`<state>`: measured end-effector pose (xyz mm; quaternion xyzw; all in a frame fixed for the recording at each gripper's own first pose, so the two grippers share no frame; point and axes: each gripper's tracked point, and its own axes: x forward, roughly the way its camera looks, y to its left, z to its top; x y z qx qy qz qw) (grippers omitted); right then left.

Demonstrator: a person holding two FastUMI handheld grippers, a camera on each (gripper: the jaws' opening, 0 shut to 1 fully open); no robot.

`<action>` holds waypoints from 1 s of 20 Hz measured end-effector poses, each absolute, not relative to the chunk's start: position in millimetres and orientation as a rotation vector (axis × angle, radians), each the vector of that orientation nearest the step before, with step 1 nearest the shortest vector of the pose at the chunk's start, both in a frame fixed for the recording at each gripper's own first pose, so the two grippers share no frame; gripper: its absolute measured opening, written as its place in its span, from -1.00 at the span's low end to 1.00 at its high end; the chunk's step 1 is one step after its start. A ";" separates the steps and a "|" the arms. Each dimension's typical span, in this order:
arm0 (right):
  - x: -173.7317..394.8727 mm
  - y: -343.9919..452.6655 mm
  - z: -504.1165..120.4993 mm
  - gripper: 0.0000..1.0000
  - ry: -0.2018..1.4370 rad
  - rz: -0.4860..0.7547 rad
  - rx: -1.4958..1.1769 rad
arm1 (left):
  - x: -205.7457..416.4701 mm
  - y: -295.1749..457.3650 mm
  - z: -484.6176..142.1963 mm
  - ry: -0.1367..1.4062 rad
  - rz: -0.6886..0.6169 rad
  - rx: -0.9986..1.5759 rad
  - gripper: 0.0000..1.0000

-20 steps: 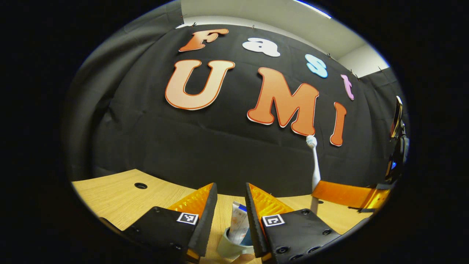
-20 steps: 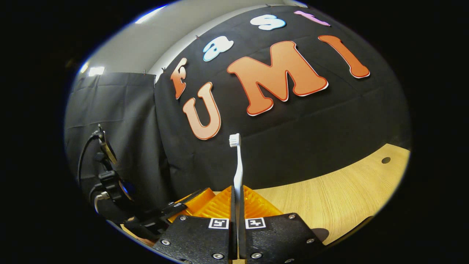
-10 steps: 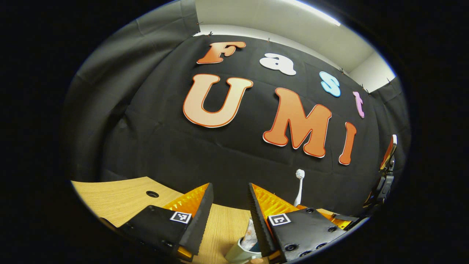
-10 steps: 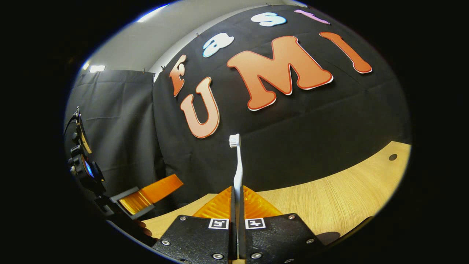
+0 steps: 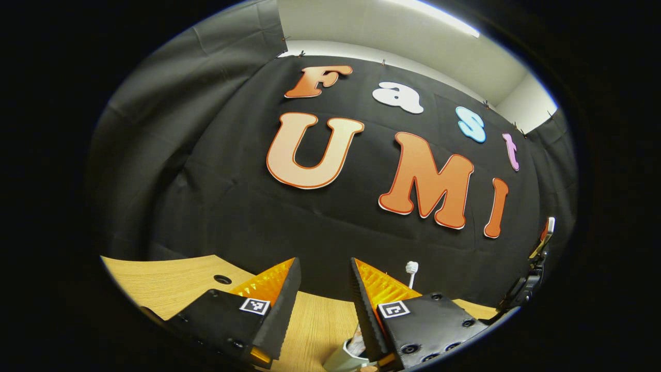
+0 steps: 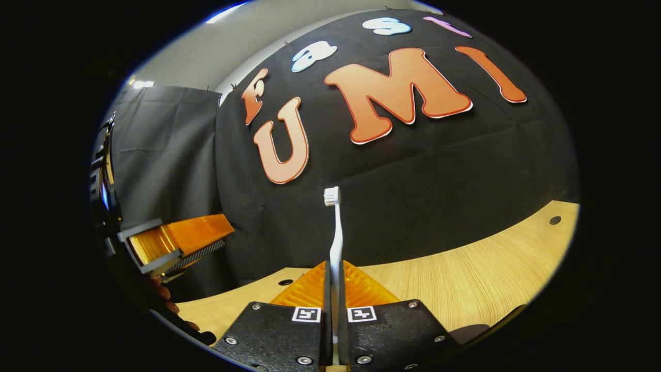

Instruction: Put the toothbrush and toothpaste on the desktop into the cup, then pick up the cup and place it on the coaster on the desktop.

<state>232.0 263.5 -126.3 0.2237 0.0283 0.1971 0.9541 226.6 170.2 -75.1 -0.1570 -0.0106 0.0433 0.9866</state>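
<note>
Toothbrush held upright, ready for the cup

The right gripper [image 6: 333, 330] clamps the toothbrush [image 6: 335, 243] bristles-up, probably so its handle drops in first. The left gripper [image 5: 323, 299] hangs wide and empty above the cup [image 5: 345, 356], toothpaste inside. Pale wooden desk [image 6: 480, 279]; black cloth wall [image 5: 206, 206] behind.

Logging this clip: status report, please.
Right gripper shut on toothbrush, bristles up. Left gripper open above cup. Nothing blocking.

Black cloth wall [image 5: 320, 227], wooden desktop [image 6: 480, 279], perhaps a ceiling light [image 5: 439, 13]
</note>
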 end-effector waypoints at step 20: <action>145.3 161.6 -51.5 0.32 0.005 0.379 0.399 | 193.9 97.7 -85.1 0.510 -0.115 -0.102 0.84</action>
